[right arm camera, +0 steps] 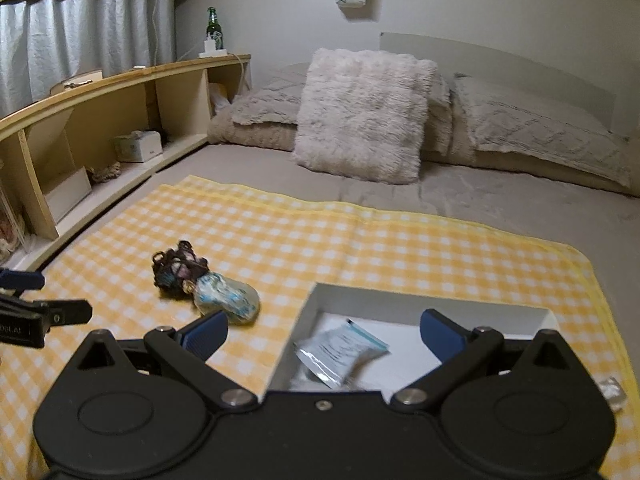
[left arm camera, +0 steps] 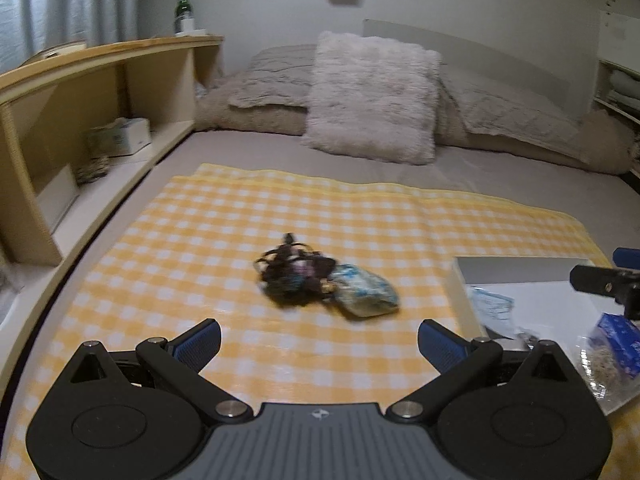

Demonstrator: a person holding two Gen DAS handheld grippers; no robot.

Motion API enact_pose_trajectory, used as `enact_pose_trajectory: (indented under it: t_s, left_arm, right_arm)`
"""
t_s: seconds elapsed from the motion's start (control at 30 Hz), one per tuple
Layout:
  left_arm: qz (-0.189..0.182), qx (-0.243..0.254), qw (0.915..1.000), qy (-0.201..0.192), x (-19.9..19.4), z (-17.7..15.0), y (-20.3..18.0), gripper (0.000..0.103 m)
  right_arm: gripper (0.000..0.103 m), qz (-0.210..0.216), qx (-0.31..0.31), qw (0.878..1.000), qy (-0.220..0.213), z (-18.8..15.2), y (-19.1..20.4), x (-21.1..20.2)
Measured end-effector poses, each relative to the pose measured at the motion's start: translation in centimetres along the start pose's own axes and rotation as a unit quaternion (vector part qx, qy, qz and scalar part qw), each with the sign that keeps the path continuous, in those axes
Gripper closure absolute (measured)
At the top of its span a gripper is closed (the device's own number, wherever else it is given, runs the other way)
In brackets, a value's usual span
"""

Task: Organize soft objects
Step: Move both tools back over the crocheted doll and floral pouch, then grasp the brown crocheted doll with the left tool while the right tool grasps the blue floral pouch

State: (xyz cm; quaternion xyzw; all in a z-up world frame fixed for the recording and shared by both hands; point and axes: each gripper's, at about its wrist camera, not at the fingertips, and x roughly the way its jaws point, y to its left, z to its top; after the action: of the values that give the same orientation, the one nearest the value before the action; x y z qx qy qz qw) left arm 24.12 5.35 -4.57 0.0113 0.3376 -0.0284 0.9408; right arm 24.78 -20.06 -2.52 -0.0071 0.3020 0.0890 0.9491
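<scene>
A dark tangled bundle of hair ties lies on the yellow checked cloth, touching a clear bag with blue print. My left gripper is open just short of them, nothing between its fingers. A white box sits at the right and holds a silver packet with a blue strip and other small bags. My right gripper hangs open over the box's near edge.
A wooden shelf unit runs along the left of the bed, with a tissue box and a green bottle on top. A fluffy pillow and grey pillows lie at the head. A small wrapped item rests beside the box.
</scene>
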Motion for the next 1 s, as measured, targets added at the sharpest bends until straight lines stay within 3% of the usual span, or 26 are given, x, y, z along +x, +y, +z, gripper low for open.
enact_pose_trajectory:
  t_s: [0.2, 0.4, 0.73, 0.83, 1.0]
  left_arm:
    - [0.023, -0.028, 0.9993, 0.006, 0.6, 0.4, 3.0, 0.000]
    - [0.034, -0.049, 0.9982, 0.004, 3.2, 3.9, 4.9, 0.000]
    - [-0.001, -0.047, 0.9988, 0.009, 10.8, 7.7, 4.4, 0.000]
    - [-0.006, -0.039, 0.9989, 0.028, 13.2, 7.8, 4.5, 0.000]
    - [-0.010, -0.033, 0.9980, 0.054, 16.7, 7.5, 5.4, 0.000]
  right_arm:
    - [0.000, 0.015, 0.002, 1.000, -0.010, 1.1, 1.5, 1.8]
    - [0.000, 0.022, -0.003, 1.000, -0.011, 2.0, 3.0, 4.0]
    - [0.000, 0.037, -0.012, 0.999, -0.022, 5.0, 5.4, 8.4]
    - [0.000, 0.056, 0.016, 0.998, -0.002, 5.8, 5.3, 10.8]
    - [0.000, 0.075, 0.061, 0.993, 0.069, 5.7, 5.4, 15.6]
